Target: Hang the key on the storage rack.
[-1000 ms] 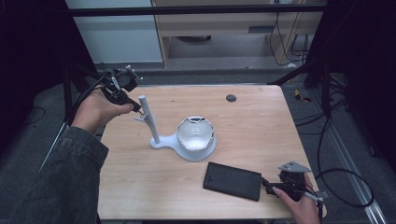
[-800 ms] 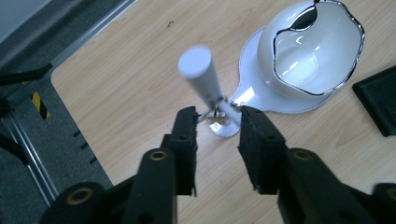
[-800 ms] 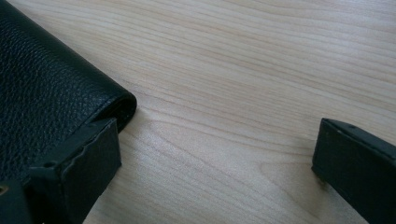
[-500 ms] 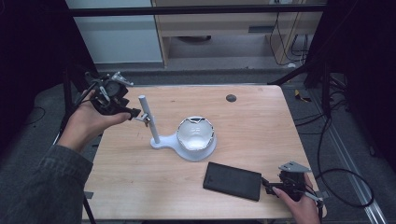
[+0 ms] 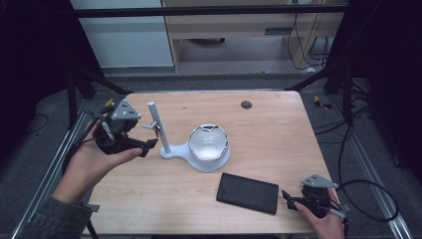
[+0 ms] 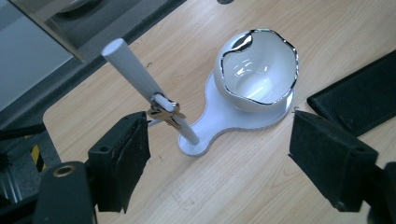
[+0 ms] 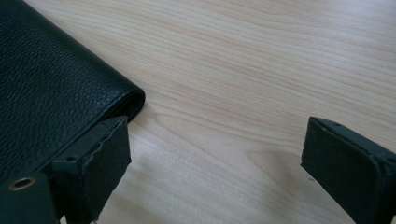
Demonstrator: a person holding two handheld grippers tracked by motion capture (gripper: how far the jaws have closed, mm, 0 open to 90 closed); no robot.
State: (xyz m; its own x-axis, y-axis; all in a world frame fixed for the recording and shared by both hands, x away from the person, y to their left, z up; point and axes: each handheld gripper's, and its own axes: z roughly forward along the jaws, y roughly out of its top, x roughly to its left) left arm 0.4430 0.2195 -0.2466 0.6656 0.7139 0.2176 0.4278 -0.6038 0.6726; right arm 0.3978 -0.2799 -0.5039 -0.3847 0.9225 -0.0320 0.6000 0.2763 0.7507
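The left gripper (image 5: 144,145) is hovering beside the post (image 5: 158,127), fingers spread, with keys (image 6: 164,113) hanging on it. A bowl (image 5: 208,141) is sitting on the white stand (image 5: 199,160) mid-counter (image 5: 278,134). The wallet (image 5: 248,192) is lying just beside the right gripper (image 5: 291,197), fingers spread.

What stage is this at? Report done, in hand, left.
Done: nothing visibly moved yet. In hand: the left hand-held gripper, jaws open, faces the keys hanging on the white stand. Left: taking the keys; the right hand-held gripper sits open beside the black wallet.
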